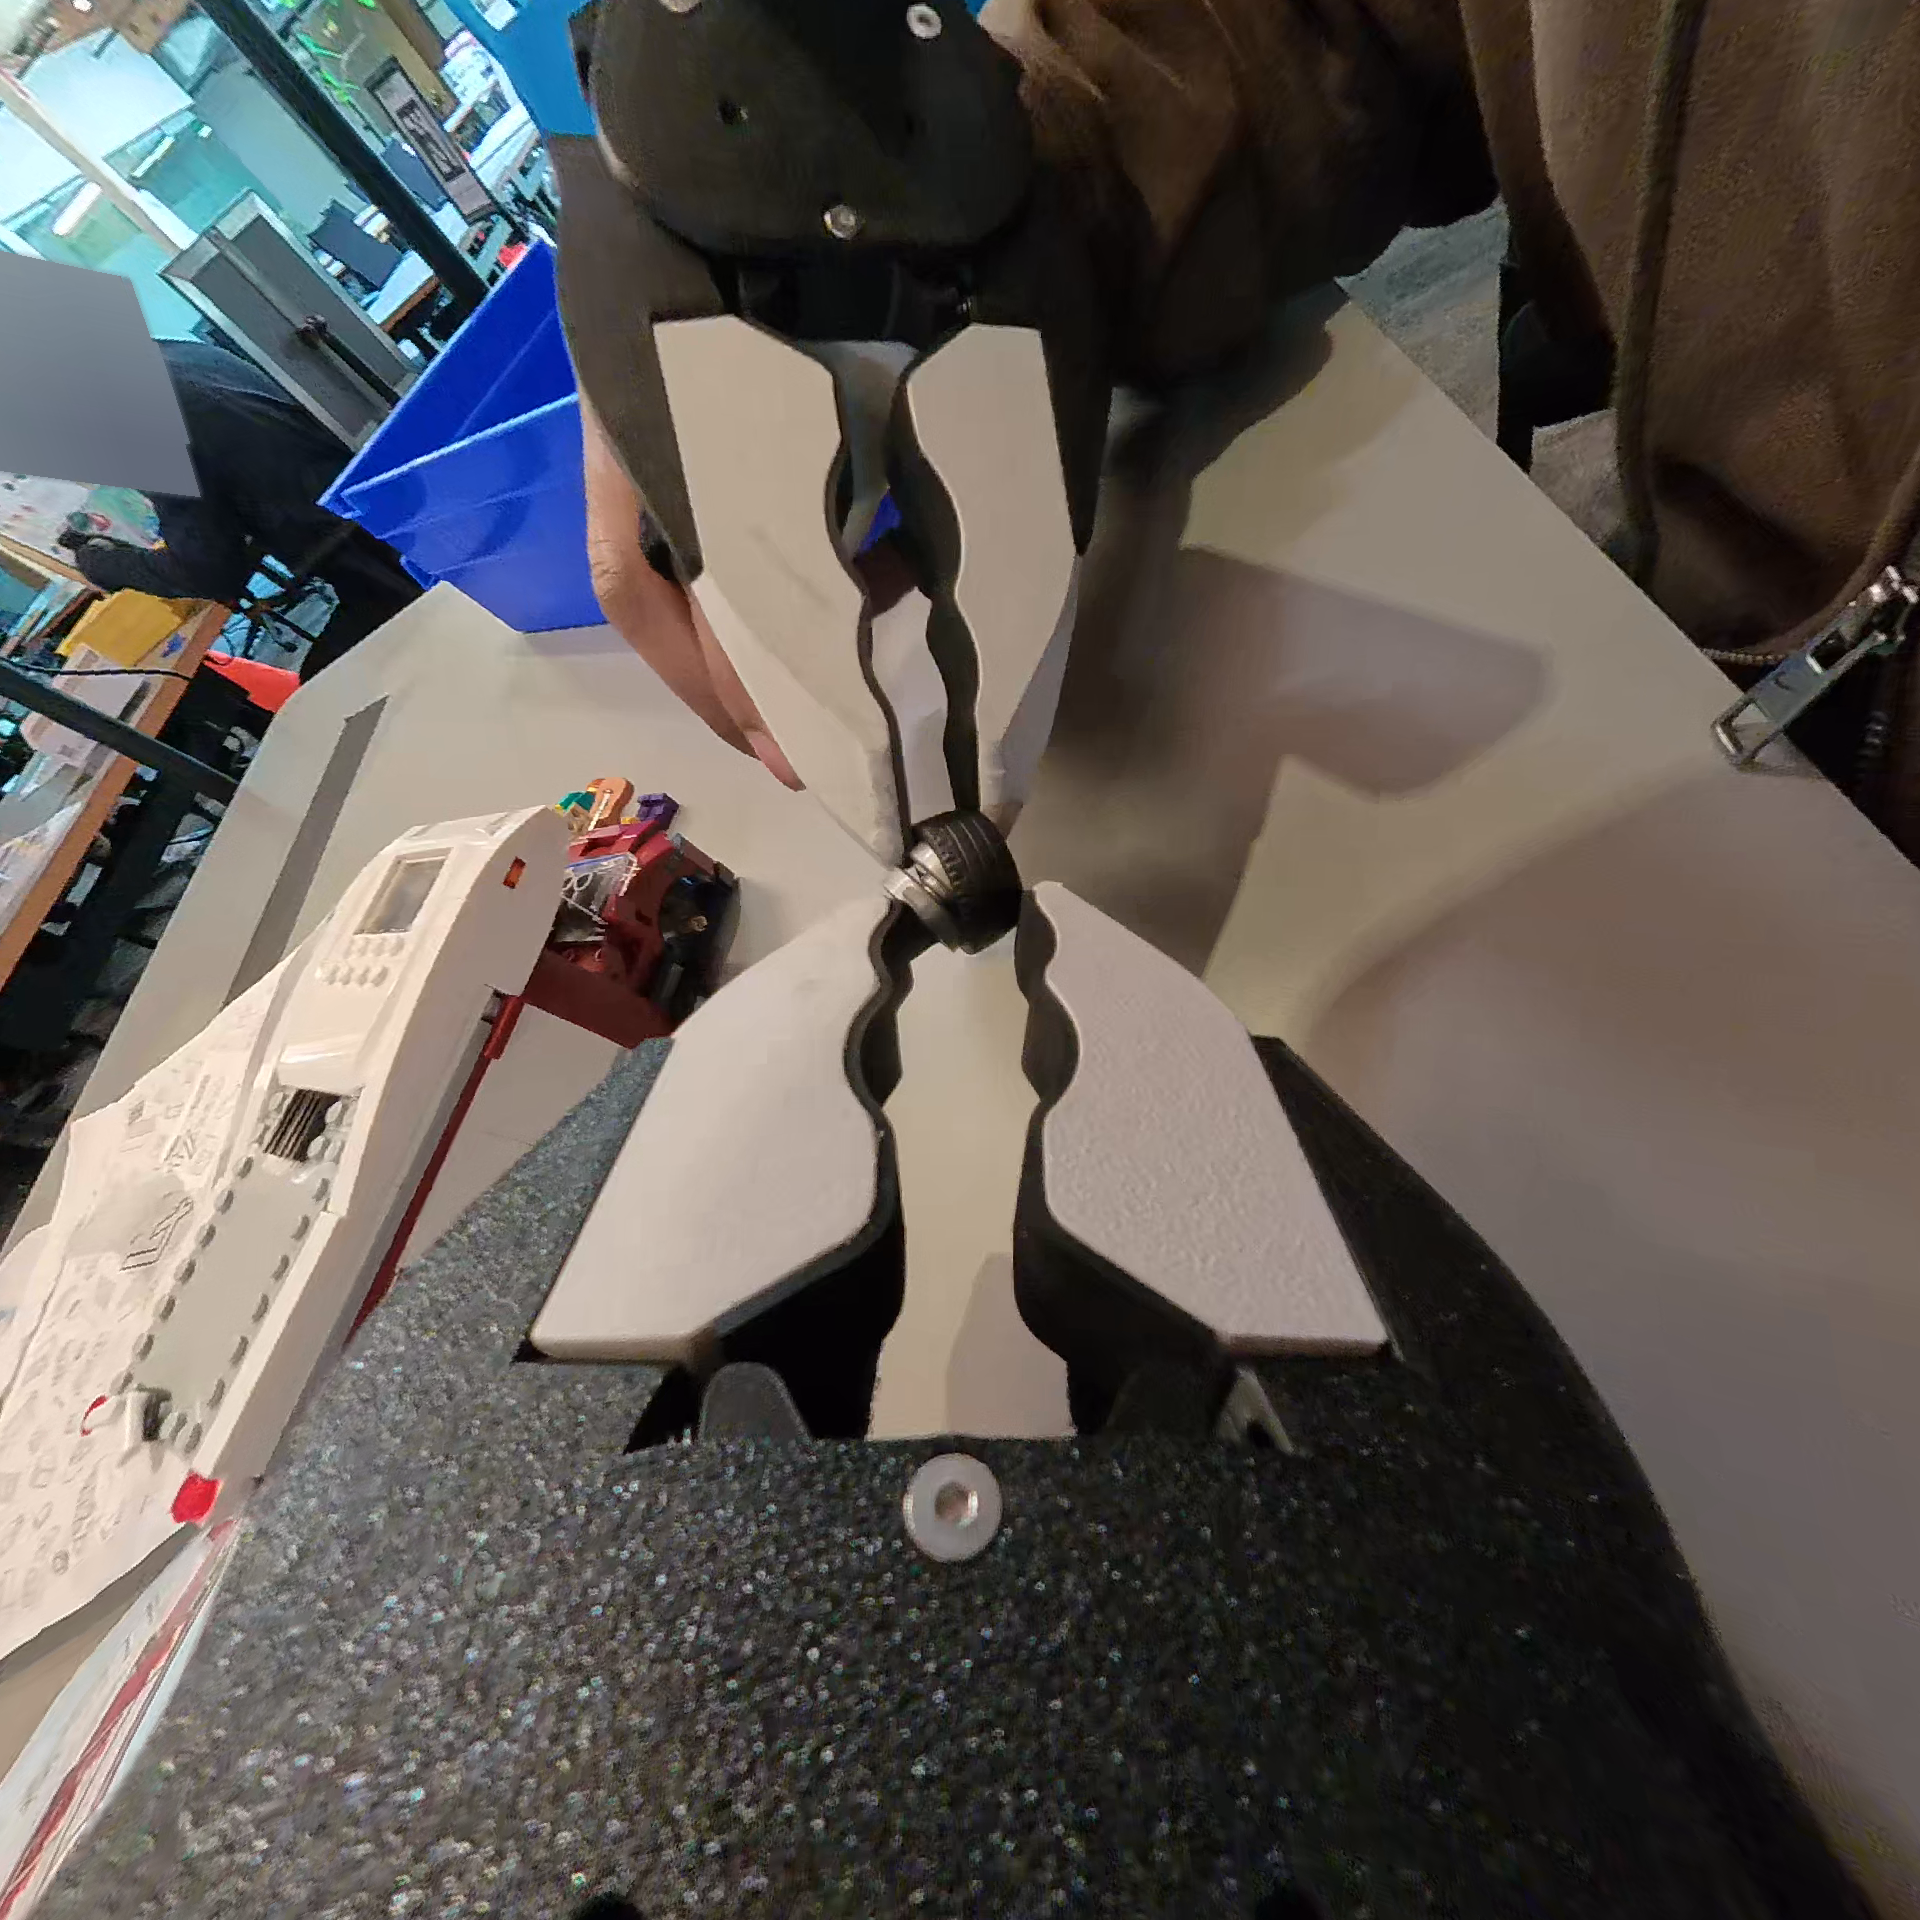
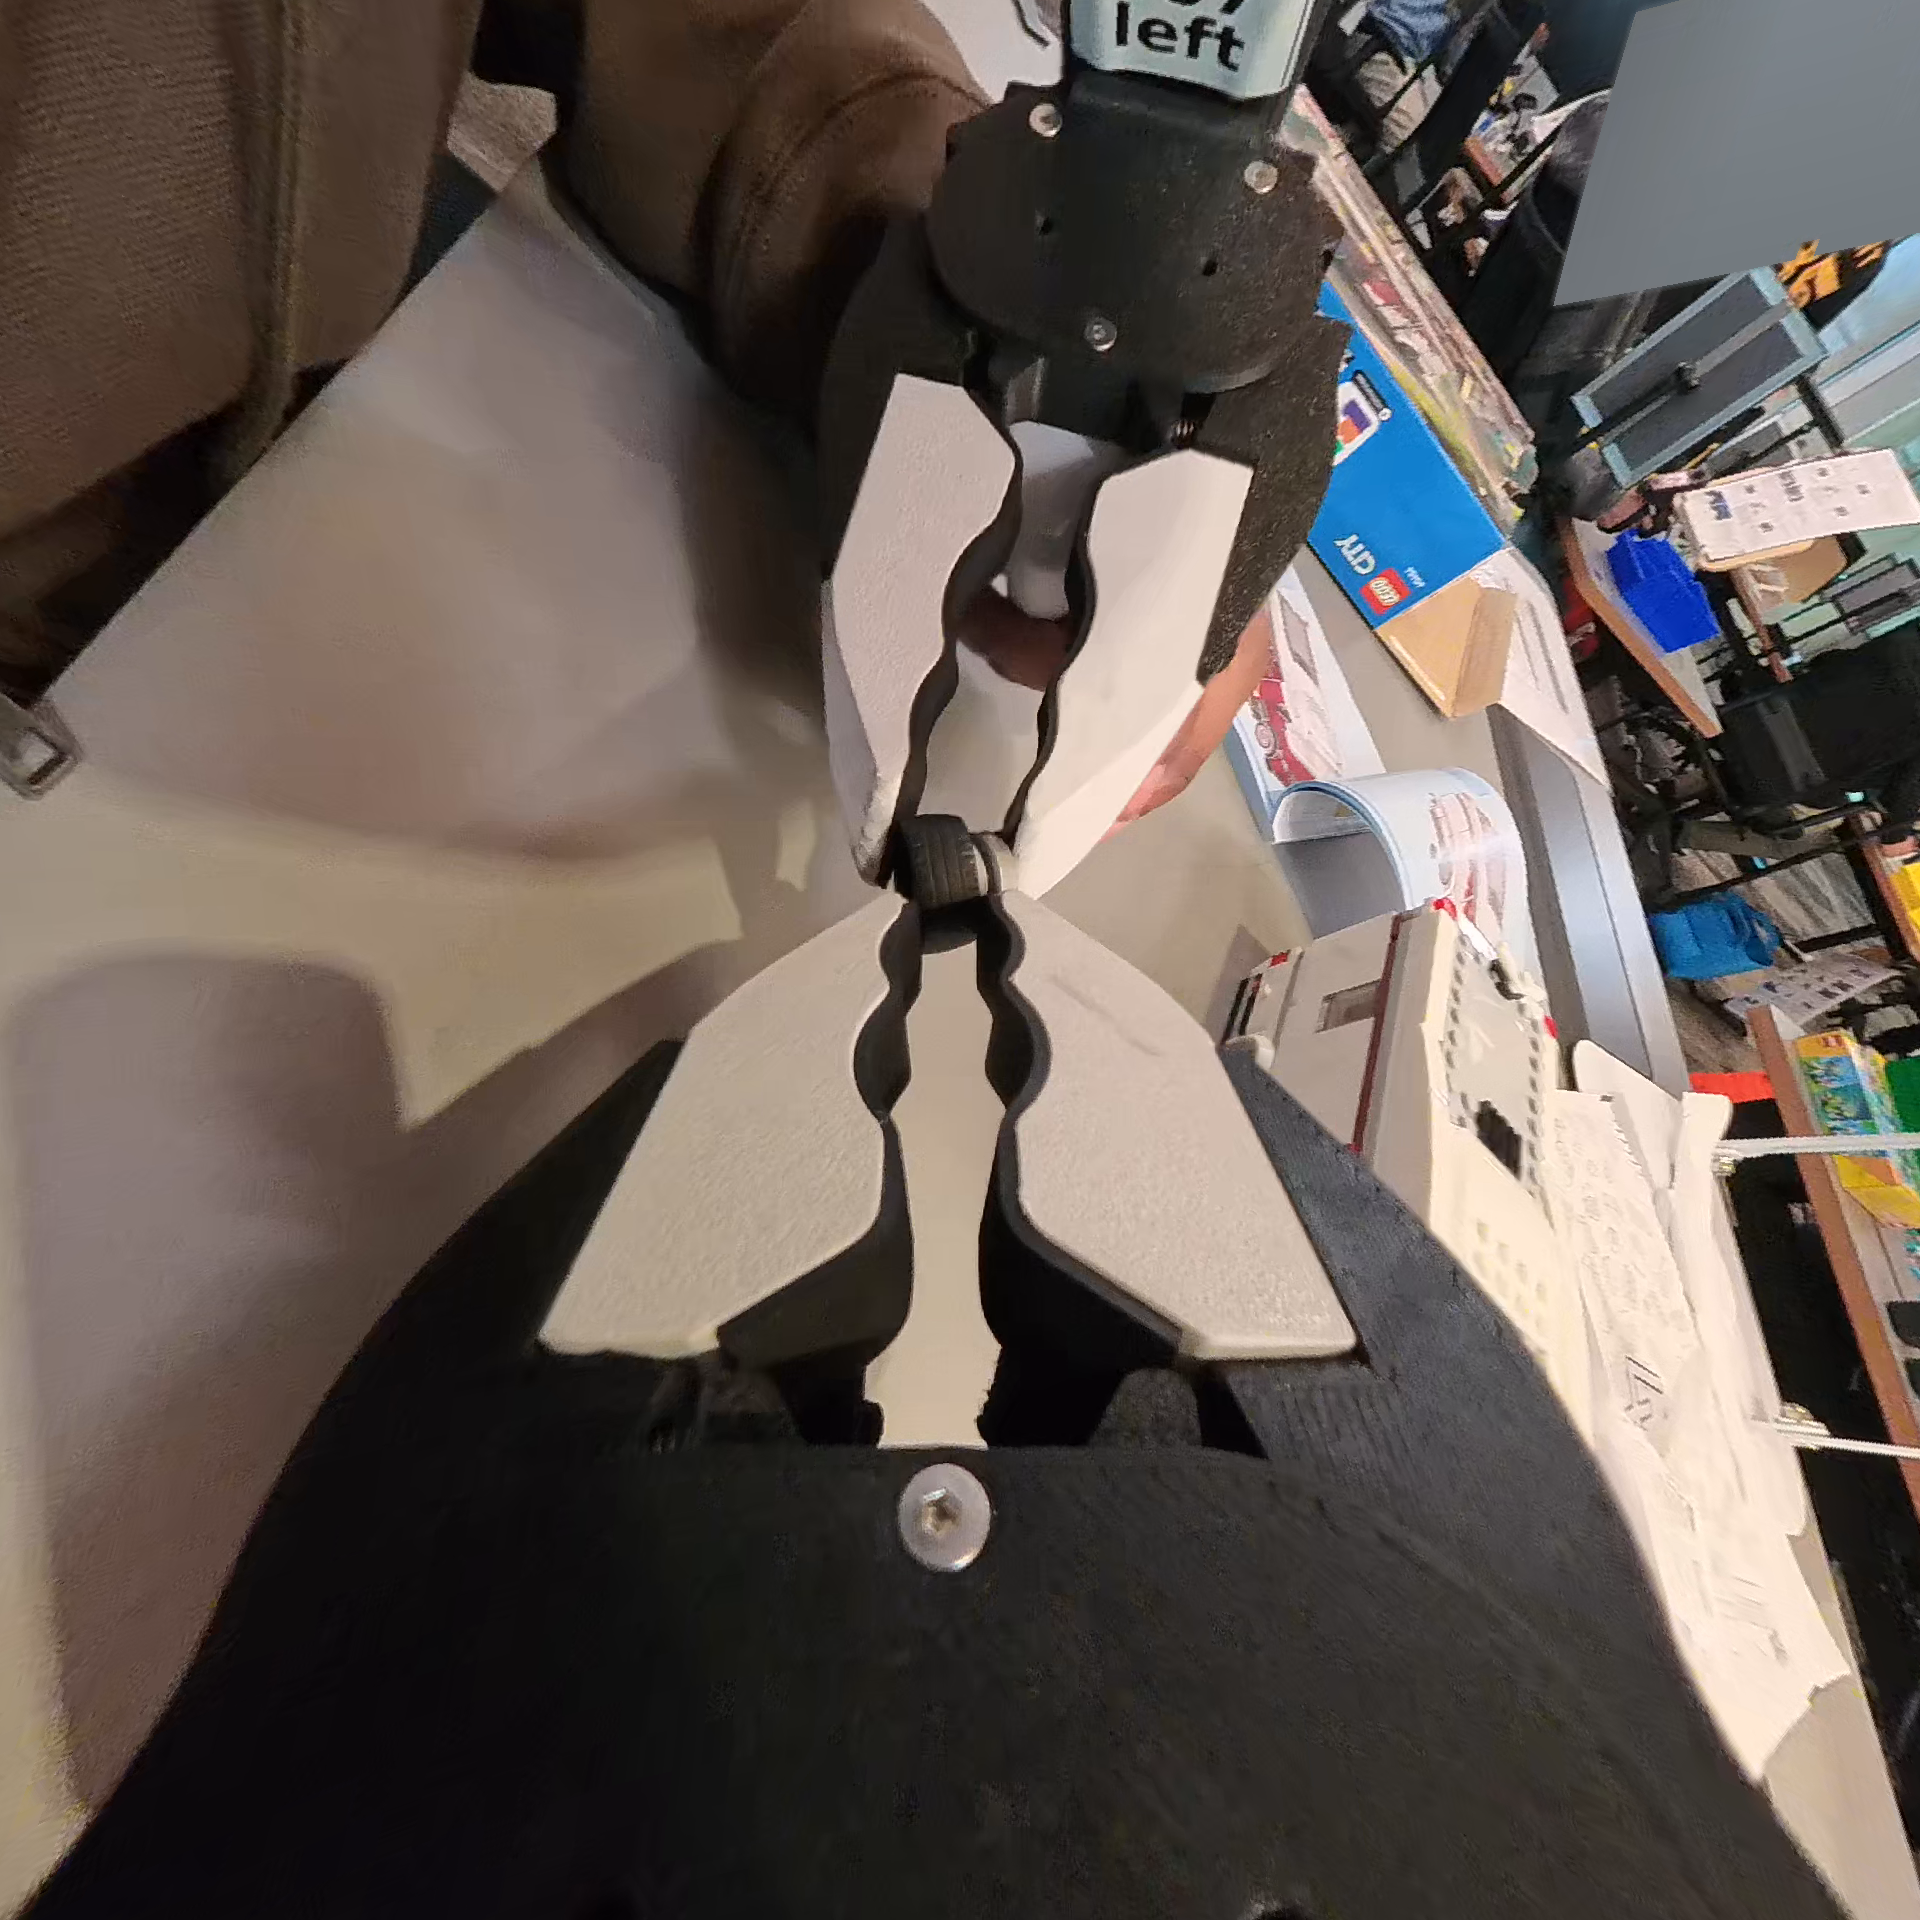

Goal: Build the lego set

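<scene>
The left gripper and right gripper meet tip to tip above the desk, both narrowly parted and closed on one small black toy wheel with a grey hub. The left gripper's pads press its two sides, the right's its tread. Left of the left gripper stands a white brick model; beyond the right gripper lies a blue printed box.
</scene>
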The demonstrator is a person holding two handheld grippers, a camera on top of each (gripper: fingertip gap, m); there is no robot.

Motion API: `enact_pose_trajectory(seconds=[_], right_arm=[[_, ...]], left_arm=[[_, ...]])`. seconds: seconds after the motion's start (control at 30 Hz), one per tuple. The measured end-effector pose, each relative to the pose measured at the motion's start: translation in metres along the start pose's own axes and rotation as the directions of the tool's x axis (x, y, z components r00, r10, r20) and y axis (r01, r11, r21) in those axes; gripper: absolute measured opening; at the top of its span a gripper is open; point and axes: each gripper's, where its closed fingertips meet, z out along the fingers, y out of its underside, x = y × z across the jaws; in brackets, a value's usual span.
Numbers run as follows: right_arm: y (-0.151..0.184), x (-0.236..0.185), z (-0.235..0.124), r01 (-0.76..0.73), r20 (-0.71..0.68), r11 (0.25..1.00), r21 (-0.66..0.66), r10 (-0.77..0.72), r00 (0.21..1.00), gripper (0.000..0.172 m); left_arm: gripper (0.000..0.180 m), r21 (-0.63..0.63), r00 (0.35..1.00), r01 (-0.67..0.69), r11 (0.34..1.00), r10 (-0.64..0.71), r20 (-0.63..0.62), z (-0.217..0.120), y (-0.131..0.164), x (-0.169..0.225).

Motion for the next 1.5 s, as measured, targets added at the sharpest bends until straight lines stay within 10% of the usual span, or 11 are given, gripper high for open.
enact_pose_trajectory(seconds=[0.3, 0.73, 1.3, 1.5], right_arm=[[0.003, -0.012, 0.002, -0.025, 0.096, 1.000, -0.005, 0.025, 0.995, 0.010], [0.006, 0.035, -0.002, 0.019, -0.238, 0.999, 0.031, -0.011, 0.971, 0.011], [0.007, 0.015, 0.006, -0.080, -0.071, 0.994, 0.078, 0.086, 0.994, 0.032], [0.009, 0.022, 0.007, -0.071, -0.135, 0.995, 0.067, 0.080, 0.988, 0.021]], left_arm=[[0.022, -0.031, 0.999, -0.009, 0.999, 0.008, -0.039, 0.007, 0.005, 0.009], [0.015, 0.036, 0.973, 0.156, 0.987, -0.160, 0.164, -0.007, 0.006, -0.034], [0.015, -0.050, 0.992, -0.086, 0.995, 0.090, 0.085, -0.004, 0.012, -0.013], [0.020, 0.013, 0.991, 0.106, 0.994, -0.106, 0.085, -0.007, 0.012, -0.025]])
